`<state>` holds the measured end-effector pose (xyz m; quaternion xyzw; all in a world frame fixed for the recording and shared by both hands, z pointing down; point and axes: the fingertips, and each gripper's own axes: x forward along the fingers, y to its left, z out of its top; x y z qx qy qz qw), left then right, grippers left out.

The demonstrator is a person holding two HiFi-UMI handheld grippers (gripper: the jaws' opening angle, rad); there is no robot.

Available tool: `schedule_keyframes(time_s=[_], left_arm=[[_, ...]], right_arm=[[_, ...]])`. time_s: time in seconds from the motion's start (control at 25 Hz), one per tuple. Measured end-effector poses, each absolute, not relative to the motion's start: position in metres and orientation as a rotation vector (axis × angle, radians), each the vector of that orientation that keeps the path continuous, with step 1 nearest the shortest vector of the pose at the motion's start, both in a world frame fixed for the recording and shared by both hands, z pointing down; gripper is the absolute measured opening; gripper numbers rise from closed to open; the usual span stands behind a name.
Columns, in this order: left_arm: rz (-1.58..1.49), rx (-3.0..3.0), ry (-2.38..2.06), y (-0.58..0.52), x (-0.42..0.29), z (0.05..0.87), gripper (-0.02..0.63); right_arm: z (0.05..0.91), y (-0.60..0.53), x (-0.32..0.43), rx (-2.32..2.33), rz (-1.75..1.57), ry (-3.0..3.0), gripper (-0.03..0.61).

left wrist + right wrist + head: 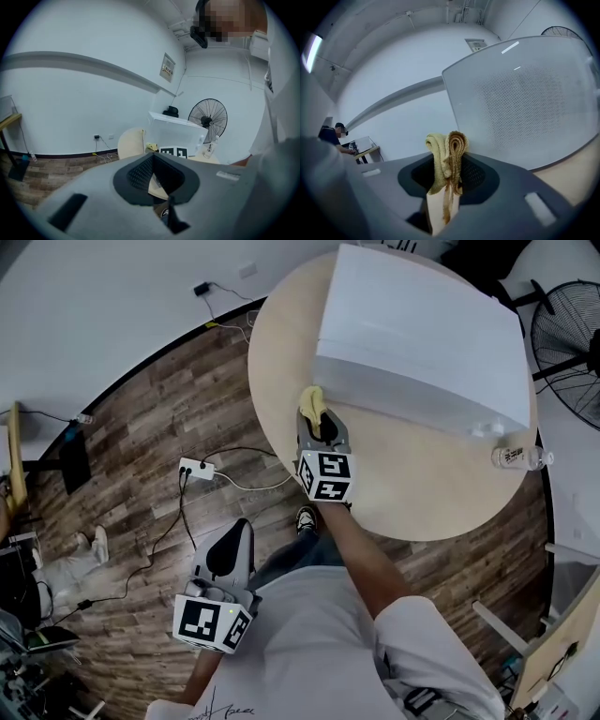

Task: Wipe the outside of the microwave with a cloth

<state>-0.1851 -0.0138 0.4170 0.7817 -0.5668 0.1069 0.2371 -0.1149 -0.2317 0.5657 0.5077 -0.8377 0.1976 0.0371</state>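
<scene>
Gripping a folded yellow-brown cloth (312,401), the right tongs (319,418) are clenched on it at the microwave's (422,334) near left corner. We see the cloth just beside the white casing in the head view; whether it touches, we cannot tell. In the right gripper view the cloth (446,150) sticks up in a doubled fold from between the closed jaws of the right tongs (444,190). The microwave's perforated side panel (525,103) fills the frame just to its right.

We see the microwave sitting on a round light-wood bench (412,493). A clear bottle (517,457) lies on the bench off the microwave's near right corner. A black fan (570,329) stands beyond the microwave's right side, off the bench.

The left tongs (228,554) hang well away from the microwave, off the bench and over the wood floor (141,418), close to the person's body. In the left gripper view the left tongs (157,180) are clenched with nothing between the jaws, and we see the microwave (177,133) far ahead of them. A white power strip (196,468) lies on the floor, well to the microwave's left.
</scene>
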Motion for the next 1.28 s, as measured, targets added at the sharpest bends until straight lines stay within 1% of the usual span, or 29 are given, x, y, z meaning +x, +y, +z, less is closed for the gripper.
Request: schedule_keyframes(time_s=[0.56,1.28], left_arm=[[0.27,2.227,-1.488,-0.014,-0.167,0.414,-0.009],[0.243,2.377,-1.36,-0.022,-0.13,0.403,-0.009]], right_arm=[[0.544,-0.201,-0.062,1.539,0.591,-2.589,0.129],[0.507,-0.151,0.045,1.605,0.543,-2.522,0.129]])
